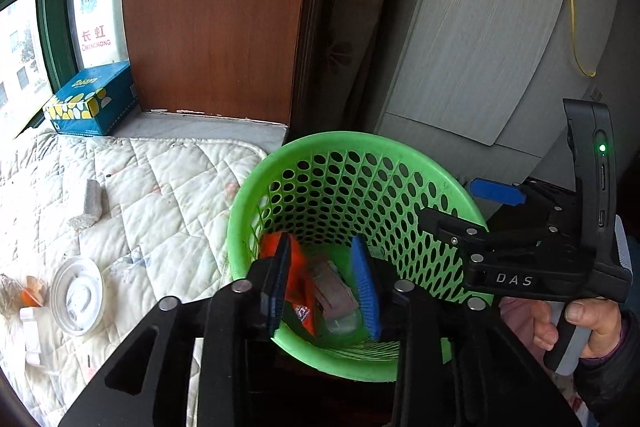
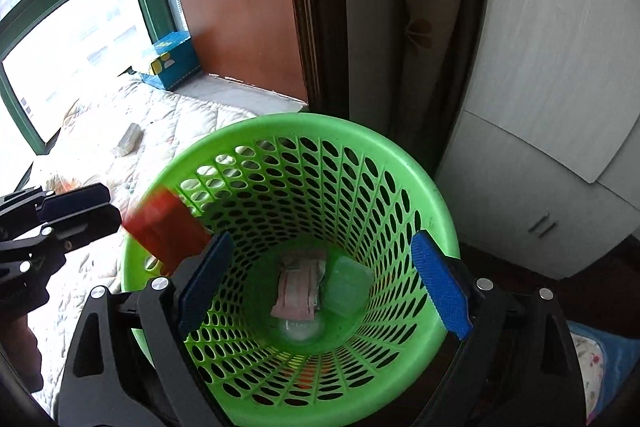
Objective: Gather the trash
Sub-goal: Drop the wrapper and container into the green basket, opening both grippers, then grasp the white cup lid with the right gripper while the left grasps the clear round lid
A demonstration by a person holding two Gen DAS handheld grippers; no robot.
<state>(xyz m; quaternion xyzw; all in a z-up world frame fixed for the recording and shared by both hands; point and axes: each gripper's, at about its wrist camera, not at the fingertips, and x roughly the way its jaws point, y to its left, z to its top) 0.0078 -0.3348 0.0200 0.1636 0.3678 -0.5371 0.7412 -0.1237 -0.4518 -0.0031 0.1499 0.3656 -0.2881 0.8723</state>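
Orange packet (image 1: 298, 279): it is sitting between the pads of the left claw (image 1: 320, 241), leaning toward the left pad with a clear gap to the right one. The claw is standing part-spread and is pinching nothing. In the right wrist view the packet is showing blurred just off the claw tips, at the basket (image 1: 316, 141) rim, so I am judging it to be dropping in.

The left claw is pointing down into the basket mouth, presumably so a released piece lands inside. Below it a pink wrapper (image 2: 298, 287) and a clear piece (image 2: 348, 285) are already lying on the bottom.

The right claw (image 2: 322, 237) is hanging over the same opening, spread wide and empty.

Further out, to the left of the left claw, a lid (image 1: 78, 293) and a grey block (image 1: 94, 205) are lying on the quilt (image 1: 168, 195), likely next for collecting.
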